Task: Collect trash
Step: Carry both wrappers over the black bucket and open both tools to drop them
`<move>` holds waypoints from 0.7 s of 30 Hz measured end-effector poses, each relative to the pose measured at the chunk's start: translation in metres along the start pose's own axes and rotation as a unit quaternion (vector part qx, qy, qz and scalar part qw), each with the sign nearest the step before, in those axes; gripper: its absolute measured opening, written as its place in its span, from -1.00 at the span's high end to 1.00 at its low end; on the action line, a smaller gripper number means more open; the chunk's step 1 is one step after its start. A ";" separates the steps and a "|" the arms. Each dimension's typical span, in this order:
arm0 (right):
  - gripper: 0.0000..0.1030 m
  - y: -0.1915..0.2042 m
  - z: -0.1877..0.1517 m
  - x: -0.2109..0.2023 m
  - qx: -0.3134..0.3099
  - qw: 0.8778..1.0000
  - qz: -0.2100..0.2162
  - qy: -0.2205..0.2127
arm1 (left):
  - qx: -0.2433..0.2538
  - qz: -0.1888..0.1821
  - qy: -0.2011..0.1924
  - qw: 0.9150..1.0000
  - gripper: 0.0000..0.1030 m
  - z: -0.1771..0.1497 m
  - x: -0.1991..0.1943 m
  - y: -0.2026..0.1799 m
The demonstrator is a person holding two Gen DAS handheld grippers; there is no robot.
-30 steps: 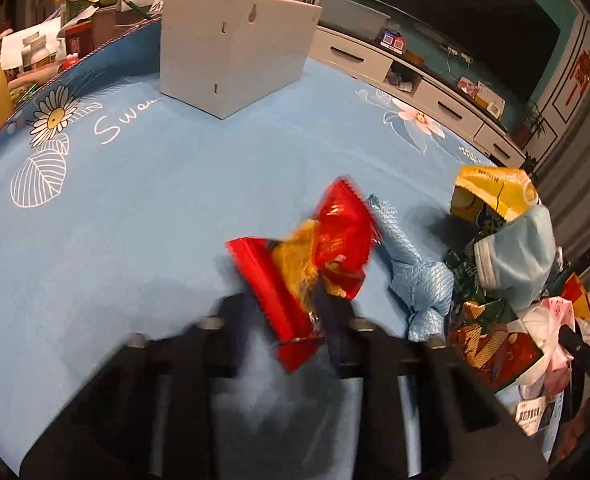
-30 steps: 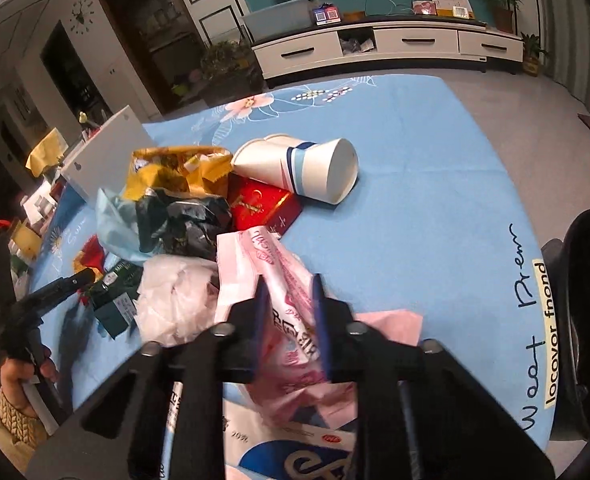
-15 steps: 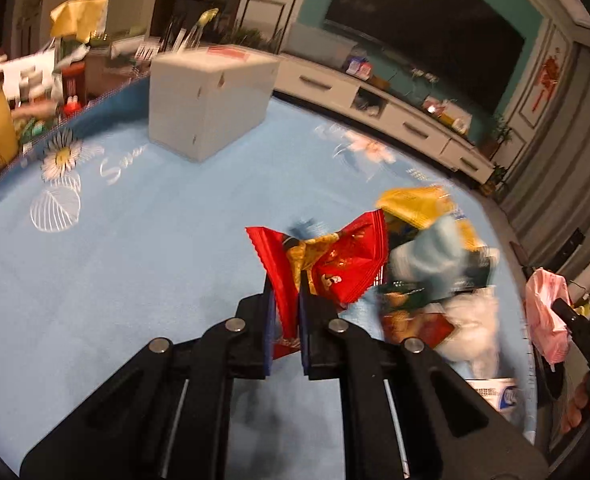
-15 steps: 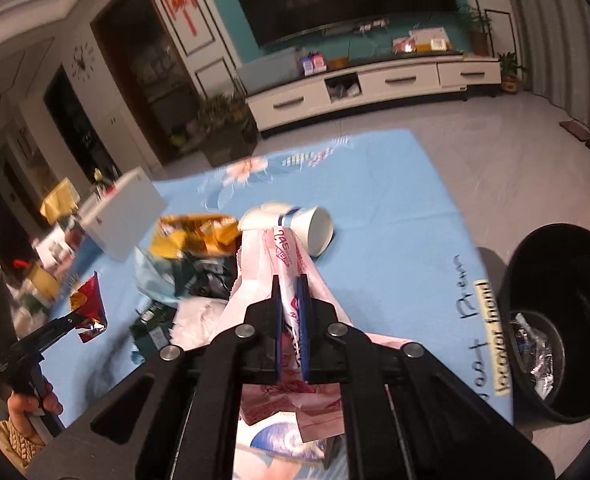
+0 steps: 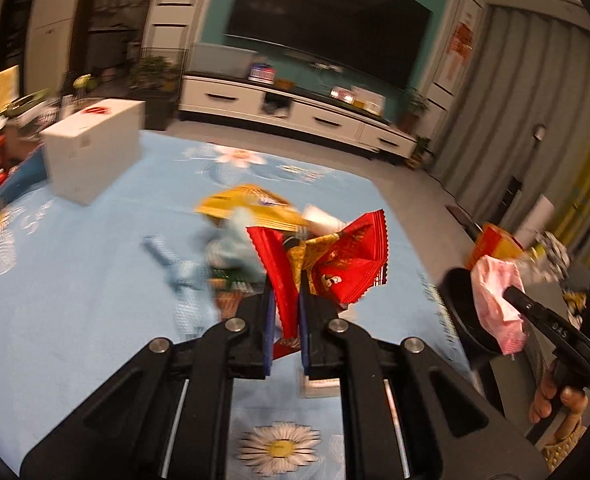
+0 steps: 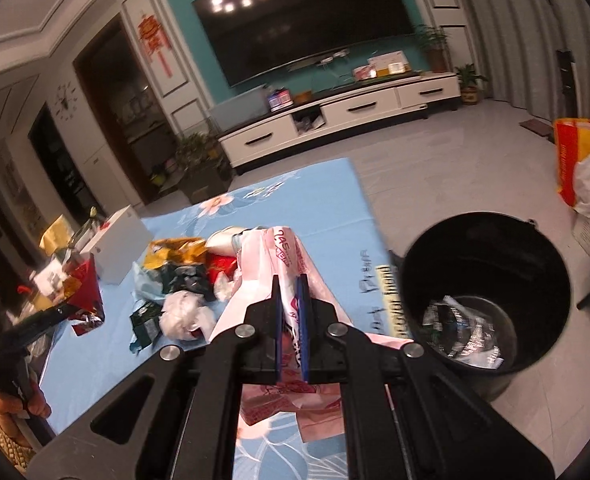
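Observation:
My left gripper [image 5: 286,300] is shut on a red and gold snack wrapper [image 5: 335,260] and holds it above the blue tablecloth [image 5: 75,300]. My right gripper [image 6: 290,284] is shut on a pink plastic bag [image 6: 283,252], lifted near the table's right edge; the bag also shows in the left wrist view [image 5: 495,296]. A black trash bin [image 6: 483,296] stands on the floor right of the table, with some clear wrappers inside. A pile of trash [image 6: 179,280] lies on the table: a yellow packet, dark wrappers, white crumpled plastic and a paper cup.
A white box [image 5: 91,152] stands at the table's far left. A white TV cabinet [image 6: 335,116] runs along the back wall. A red and yellow bag [image 6: 575,152] sits on the floor behind the bin. Clutter lies beyond the table's left edge.
Both grippers have risen with their loads. The left one carried the red wrapper up and toward the right. The right one swung the pink bag toward the bin, which now shows fully.

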State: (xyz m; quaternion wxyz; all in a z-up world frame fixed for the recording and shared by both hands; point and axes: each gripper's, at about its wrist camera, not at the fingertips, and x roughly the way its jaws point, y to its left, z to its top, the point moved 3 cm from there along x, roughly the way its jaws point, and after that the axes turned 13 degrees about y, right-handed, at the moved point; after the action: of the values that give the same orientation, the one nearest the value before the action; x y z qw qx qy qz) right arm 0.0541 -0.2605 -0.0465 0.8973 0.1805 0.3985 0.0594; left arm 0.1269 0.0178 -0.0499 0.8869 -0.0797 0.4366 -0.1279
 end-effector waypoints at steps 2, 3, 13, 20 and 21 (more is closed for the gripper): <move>0.85 -0.012 -0.001 -0.009 0.011 1.000 -0.005 -0.009 | 0.023 -0.012 0.005 1.000 0.78 0.001 0.005 -0.026; 0.85 -0.016 -0.001 -0.012 0.015 1.000 -0.006 -0.012 | 0.031 -0.016 0.007 0.999 0.78 0.001 0.008 -0.036; 0.85 -0.081 -0.003 -0.042 0.078 0.995 -0.023 -0.060 | 0.141 -0.064 0.033 0.987 0.78 0.005 0.044 -0.156; 0.85 -0.126 -0.001 -0.041 0.123 0.989 -0.038 -0.074 | 0.209 -0.093 0.068 0.971 0.77 0.006 0.089 -0.233; 0.85 -0.131 -0.001 -0.039 0.128 0.988 -0.040 -0.074 | 0.217 -0.096 0.078 0.968 0.77 0.005 0.100 -0.245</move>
State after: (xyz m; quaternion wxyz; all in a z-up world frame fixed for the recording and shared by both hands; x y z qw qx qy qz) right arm 0.0224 -0.3916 -0.0691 0.8953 0.2820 0.3424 -0.0413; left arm 0.1510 -0.2457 -0.0607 0.8298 0.0836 0.4562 -0.3103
